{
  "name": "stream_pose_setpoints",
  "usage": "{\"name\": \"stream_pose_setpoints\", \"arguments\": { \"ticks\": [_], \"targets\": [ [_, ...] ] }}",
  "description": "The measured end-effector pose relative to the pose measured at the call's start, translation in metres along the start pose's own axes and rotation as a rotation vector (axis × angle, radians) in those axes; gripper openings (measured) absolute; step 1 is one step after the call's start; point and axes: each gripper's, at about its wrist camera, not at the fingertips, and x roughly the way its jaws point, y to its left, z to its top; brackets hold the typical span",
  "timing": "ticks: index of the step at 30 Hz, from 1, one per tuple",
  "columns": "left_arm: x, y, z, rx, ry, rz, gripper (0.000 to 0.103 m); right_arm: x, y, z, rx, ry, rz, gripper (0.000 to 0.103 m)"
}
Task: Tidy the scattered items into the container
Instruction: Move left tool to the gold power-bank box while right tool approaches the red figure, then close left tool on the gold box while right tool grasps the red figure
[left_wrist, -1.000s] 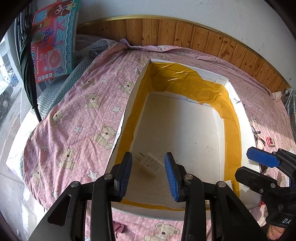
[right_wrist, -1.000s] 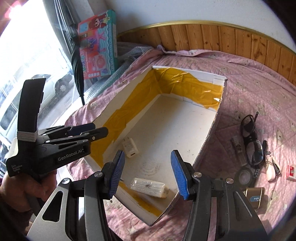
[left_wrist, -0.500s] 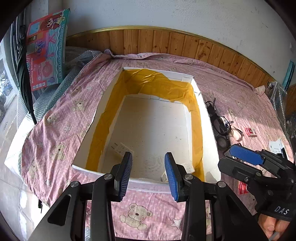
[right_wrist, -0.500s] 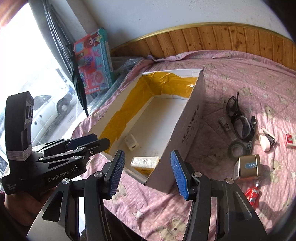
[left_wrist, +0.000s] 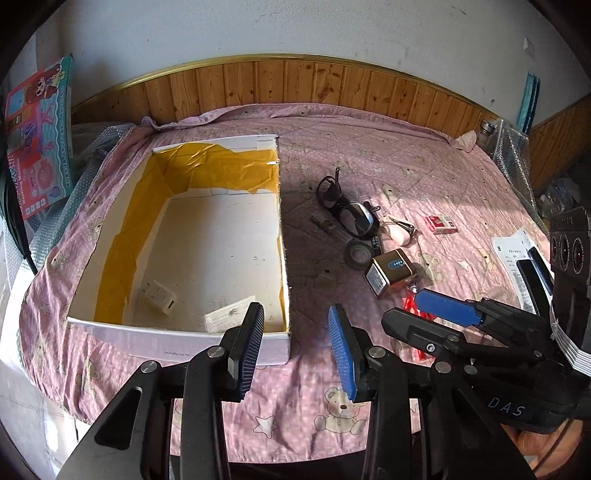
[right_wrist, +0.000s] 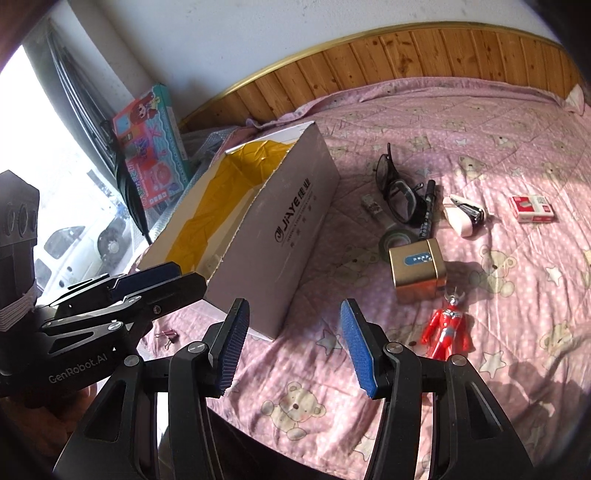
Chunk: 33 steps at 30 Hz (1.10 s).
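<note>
both hand-held grippers pulled back — box (left_wrist: 177, 334) holds charger (left_wrist: 159, 297), clear packet (left_wrist: 226, 316)

A quilted pink cloth (left_wrist: 369, 155) with a bear print is seen, soft and matt. The cardboard box (right_wrist: 291, 236) is shown matt grey-white outside, while crinkled glossy yellow tape (left_wrist: 221, 166) is spread along its inner walls. Ribbed blue rubbery pads (right_wrist: 356, 347) are carried on smooth black plastic fingers of the right gripper (right_wrist: 291, 345); the same finish is seen on the left gripper (left_wrist: 295, 350). A brushed metallic sheen is given off by the gold tin (right_wrist: 417, 269). The red figure (right_wrist: 448, 328) is rendered in shiny plastic. Varnished wood panelling (left_wrist: 295, 85) is lit behind, under a matt painted wall (left_wrist: 295, 29).
</note>
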Motion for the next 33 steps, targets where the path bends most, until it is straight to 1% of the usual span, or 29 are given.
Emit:
{"name": "stream_pose_setpoints", "arguments": {
  "ticks": [5, 13, 19, 23, 26, 30, 33],
  "targets": [
    [0.005, -0.033, 0.005, 0.051, 0.008, -0.024, 0.038, -0.009, -0.024, -0.007, 0.044, -0.001, -0.012, 0.055],
    [0.023, -0.065, 0.011, 0.086, 0.035, -0.069, 0.041, -0.017, -0.062, -0.018, 0.117, -0.006, -0.045, 0.055],
    [0.046, -0.084, 0.016, 0.113, 0.067, -0.103, 0.045, -0.012, -0.092, -0.026, 0.17, 0.029, -0.092, 0.055],
    [0.063, -0.092, 0.024, 0.125, 0.086, -0.135, 0.051, -0.002, -0.103, -0.031, 0.173, 0.058, -0.122, 0.055],
    [0.077, -0.096, 0.032, 0.123, 0.098, -0.149, 0.052, 0.007, -0.108, -0.035, 0.164, 0.08, -0.136, 0.055],
    [0.096, -0.103, 0.041, 0.112, 0.128, -0.187, 0.054, 0.02, -0.111, -0.036, 0.146, 0.097, -0.139, 0.055],
    [0.113, -0.111, 0.043, 0.119, 0.15, -0.192, 0.059, 0.031, -0.11, -0.038, 0.116, 0.11, -0.15, 0.055]
  ]
}}
